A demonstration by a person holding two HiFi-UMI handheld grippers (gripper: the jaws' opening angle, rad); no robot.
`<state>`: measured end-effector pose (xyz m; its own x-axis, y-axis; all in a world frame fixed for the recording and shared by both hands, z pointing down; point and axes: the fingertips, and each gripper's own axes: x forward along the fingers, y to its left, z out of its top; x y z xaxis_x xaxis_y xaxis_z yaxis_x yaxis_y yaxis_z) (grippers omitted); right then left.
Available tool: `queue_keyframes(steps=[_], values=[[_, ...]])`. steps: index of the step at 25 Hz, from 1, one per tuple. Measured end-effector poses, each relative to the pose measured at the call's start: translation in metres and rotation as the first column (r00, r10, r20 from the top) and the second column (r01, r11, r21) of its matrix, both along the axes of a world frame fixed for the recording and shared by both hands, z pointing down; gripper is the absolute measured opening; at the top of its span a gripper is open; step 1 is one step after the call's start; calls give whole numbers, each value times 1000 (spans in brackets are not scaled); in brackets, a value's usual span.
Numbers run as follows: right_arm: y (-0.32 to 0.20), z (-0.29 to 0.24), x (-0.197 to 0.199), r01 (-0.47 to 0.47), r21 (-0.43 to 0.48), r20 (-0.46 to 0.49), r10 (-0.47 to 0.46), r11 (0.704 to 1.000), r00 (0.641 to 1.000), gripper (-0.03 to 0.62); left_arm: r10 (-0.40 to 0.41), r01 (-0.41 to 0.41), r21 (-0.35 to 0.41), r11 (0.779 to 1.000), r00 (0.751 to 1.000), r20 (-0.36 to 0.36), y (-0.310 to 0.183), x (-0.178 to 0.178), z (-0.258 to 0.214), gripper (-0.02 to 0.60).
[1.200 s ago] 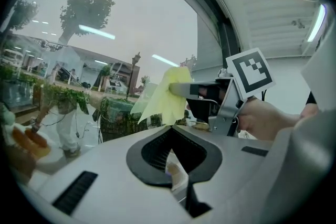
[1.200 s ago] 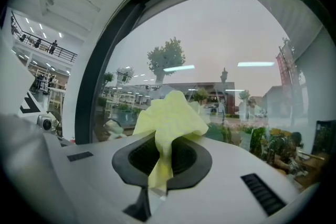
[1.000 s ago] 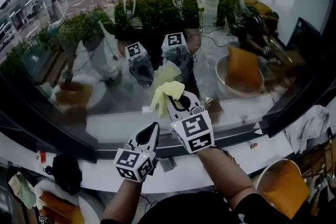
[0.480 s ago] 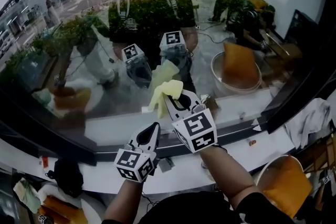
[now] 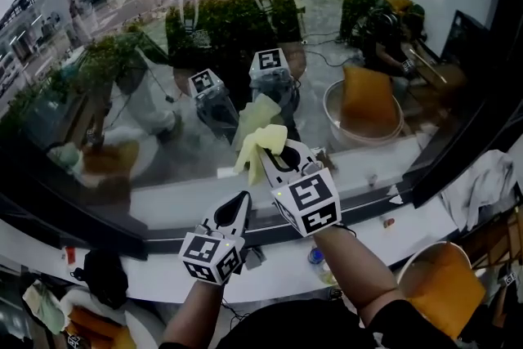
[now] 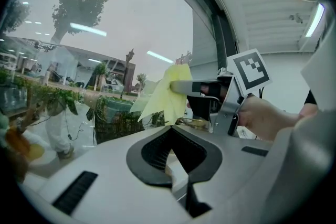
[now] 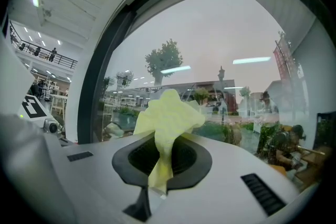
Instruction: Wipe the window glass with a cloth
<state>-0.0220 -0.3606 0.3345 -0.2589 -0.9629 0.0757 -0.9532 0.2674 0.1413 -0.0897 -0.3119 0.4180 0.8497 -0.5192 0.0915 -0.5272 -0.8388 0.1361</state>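
— Two grippers in the head view?
— Yes. The right gripper holds the yellow cloth up by the window glass, above the white sill. The left gripper sits lower, over the sill's near edge.
— Left gripper view?
— Its jaws are pressed together, nothing between them.
— Right gripper view?
— Jaws pinch the cloth, bunched before the glass.
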Motion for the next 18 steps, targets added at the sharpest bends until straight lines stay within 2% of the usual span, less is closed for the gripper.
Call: queue_keyframes(steps=[2, 4, 9, 18], values=[[2, 0, -1, -4, -3, -2, 4, 1000, 1000, 43, 3, -3, 1, 1000, 1000, -1, 2, -2, -1, 8], [9, 0, 15, -7, -5, -1, 7, 1000, 1000, 43, 4, -4, 2, 1000, 1000, 1, 9, 12, -2, 8], [27, 10, 105, -17, -5, 18, 17, 1000, 1000, 43, 4, -4, 3, 1000, 1000, 18, 27, 95, 7, 8], [40, 11, 149, -52, -13, 19, 52, 999, 998, 43, 39, -39, 9, 999, 999, 26, 39, 132, 3, 8]])
